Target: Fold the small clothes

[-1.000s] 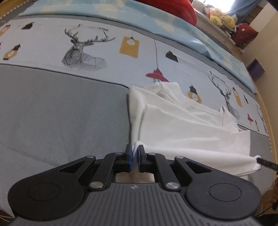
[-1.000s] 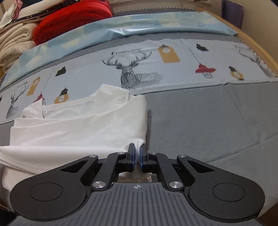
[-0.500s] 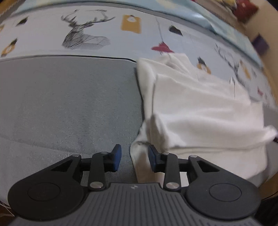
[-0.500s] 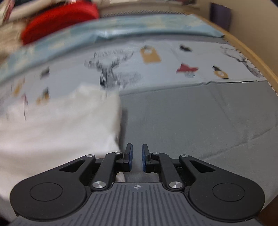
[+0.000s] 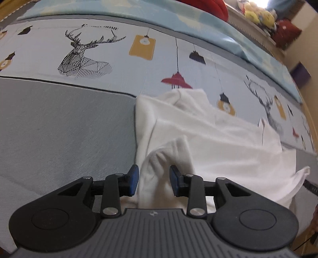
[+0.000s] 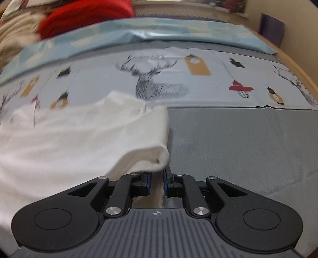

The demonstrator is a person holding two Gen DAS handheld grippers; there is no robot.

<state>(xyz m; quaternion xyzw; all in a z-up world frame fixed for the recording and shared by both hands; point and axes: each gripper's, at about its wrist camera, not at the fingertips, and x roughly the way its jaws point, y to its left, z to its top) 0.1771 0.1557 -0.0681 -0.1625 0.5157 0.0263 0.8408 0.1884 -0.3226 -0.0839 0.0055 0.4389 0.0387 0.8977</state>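
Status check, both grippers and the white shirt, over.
Left gripper open, astride white shirt fold. Right gripper barely open, shirt edge between. Nothing blocking.

Bedsheet: I'm seeing a grey sheet [image 5: 59,129] lying under a printed panel [image 5: 119,59] of deer and lamps.
Blanket: a red one [image 6: 83,17] is sitting beyond a light blue cover [image 6: 139,29].
Toys: plush toys [image 5: 256,13] are resting top right.

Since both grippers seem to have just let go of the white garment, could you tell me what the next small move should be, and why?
Probably draw both grippers back. The left gripper stands open around a bunched corner of the white garment, and the right gripper is slightly parted beneath a rolled edge, so cloth could snag.
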